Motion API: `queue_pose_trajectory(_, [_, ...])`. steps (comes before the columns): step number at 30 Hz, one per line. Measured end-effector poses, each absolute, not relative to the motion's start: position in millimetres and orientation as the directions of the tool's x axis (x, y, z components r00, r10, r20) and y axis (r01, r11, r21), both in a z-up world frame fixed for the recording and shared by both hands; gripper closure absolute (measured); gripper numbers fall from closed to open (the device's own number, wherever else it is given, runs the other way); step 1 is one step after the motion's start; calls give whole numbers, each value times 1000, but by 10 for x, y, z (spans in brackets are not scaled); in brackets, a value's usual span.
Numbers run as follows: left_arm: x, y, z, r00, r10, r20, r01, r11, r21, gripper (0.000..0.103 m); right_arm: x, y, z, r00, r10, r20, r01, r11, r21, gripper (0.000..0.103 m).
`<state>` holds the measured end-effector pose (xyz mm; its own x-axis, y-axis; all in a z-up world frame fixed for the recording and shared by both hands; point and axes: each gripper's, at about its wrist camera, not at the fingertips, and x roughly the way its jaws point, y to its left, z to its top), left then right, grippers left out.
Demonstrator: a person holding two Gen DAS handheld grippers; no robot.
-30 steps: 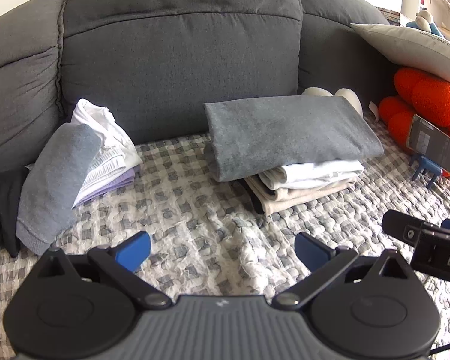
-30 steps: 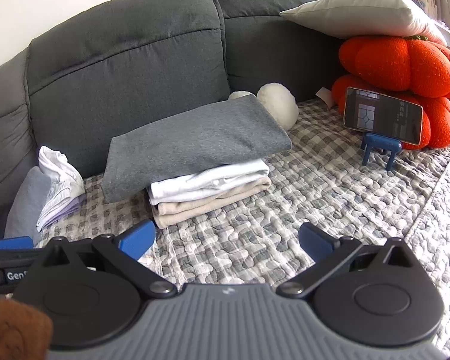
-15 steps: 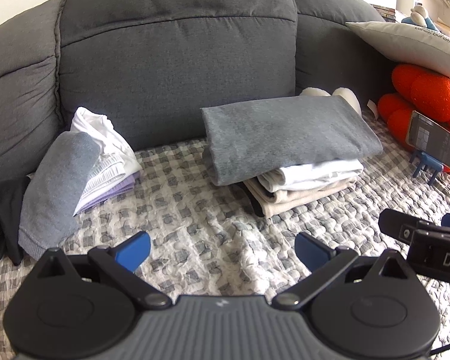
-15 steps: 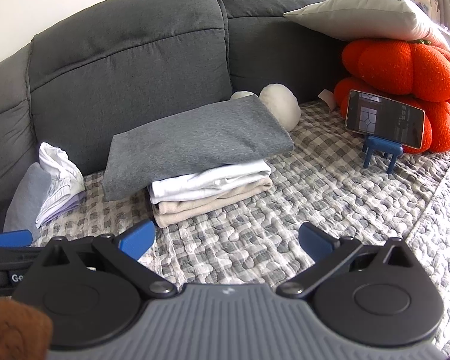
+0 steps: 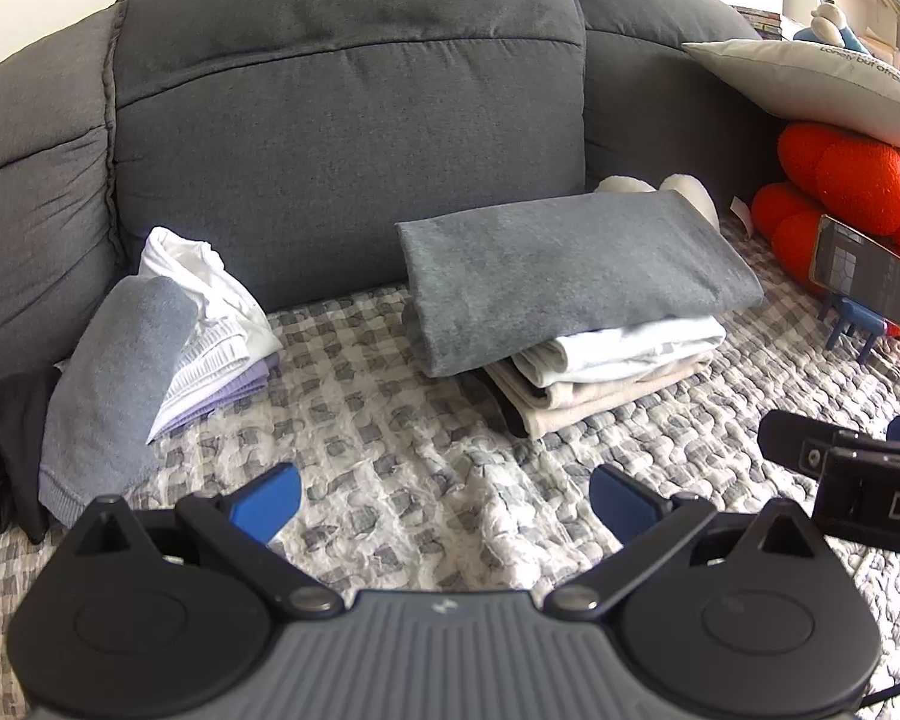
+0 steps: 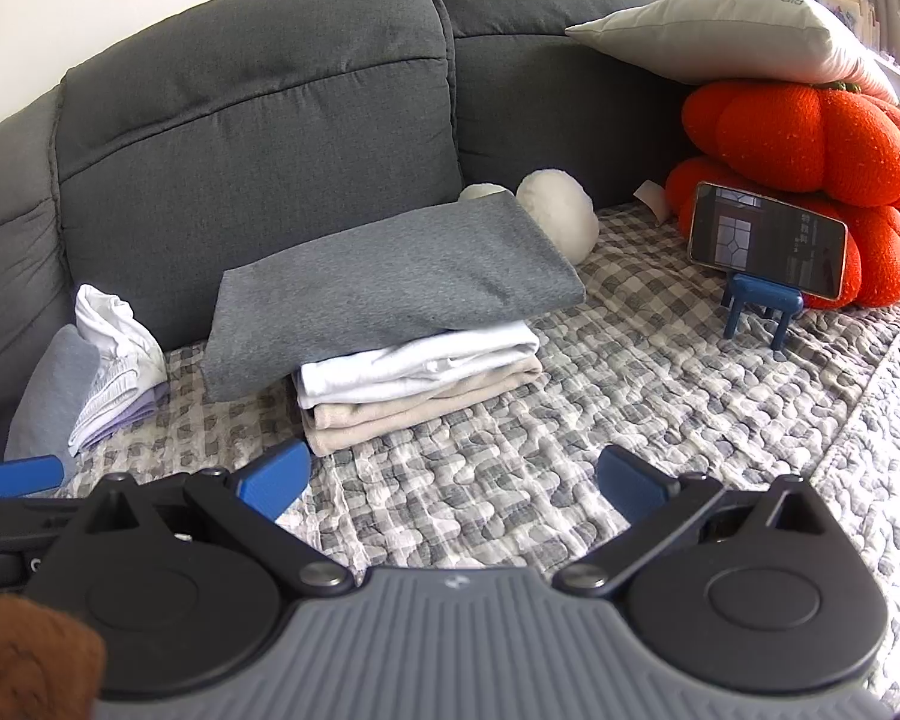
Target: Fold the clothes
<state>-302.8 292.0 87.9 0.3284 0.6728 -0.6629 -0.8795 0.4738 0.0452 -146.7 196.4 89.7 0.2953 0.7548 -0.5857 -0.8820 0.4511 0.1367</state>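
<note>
A folded stack sits mid-sofa: a grey garment (image 5: 576, 273) (image 6: 390, 276) on top, a white one (image 5: 624, 348) (image 6: 426, 360) under it, a beige one (image 5: 594, 399) (image 6: 414, 408) at the bottom. To the left, an unfolded heap leans on the backrest: a grey-blue piece (image 5: 114, 372) (image 6: 54, 384), white cloth (image 5: 198, 282) (image 6: 114, 324), lilac striped cloth (image 5: 222, 378). My left gripper (image 5: 444, 501) hangs open over the checked cover, short of both piles, holding nothing. My right gripper (image 6: 450, 480) is open too, empty, in front of the stack.
A checked quilted cover (image 5: 390, 450) (image 6: 570, 420) spreads over the grey sofa (image 5: 342, 138). A phone on a blue stand (image 6: 765, 252) stands at right before orange cushions (image 6: 810, 132) and a white pillow (image 6: 726, 30). A white plush (image 6: 558, 216) lies behind the stack. Dark cloth (image 5: 6, 438) lies far left.
Both grippers have drifted slightly; the left view shifted a little so the piles sit further right and lower. Both stay open and empty. The clothes have not moved.
</note>
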Motion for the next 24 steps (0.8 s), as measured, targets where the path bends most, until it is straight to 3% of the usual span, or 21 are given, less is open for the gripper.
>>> queue_pose_trajectory(24, [-2980, 2828, 885, 341, 701, -627, -864, 496, 84, 1, -1457, 1954, 908, 304, 753, -584, -881, 456, 129, 0])
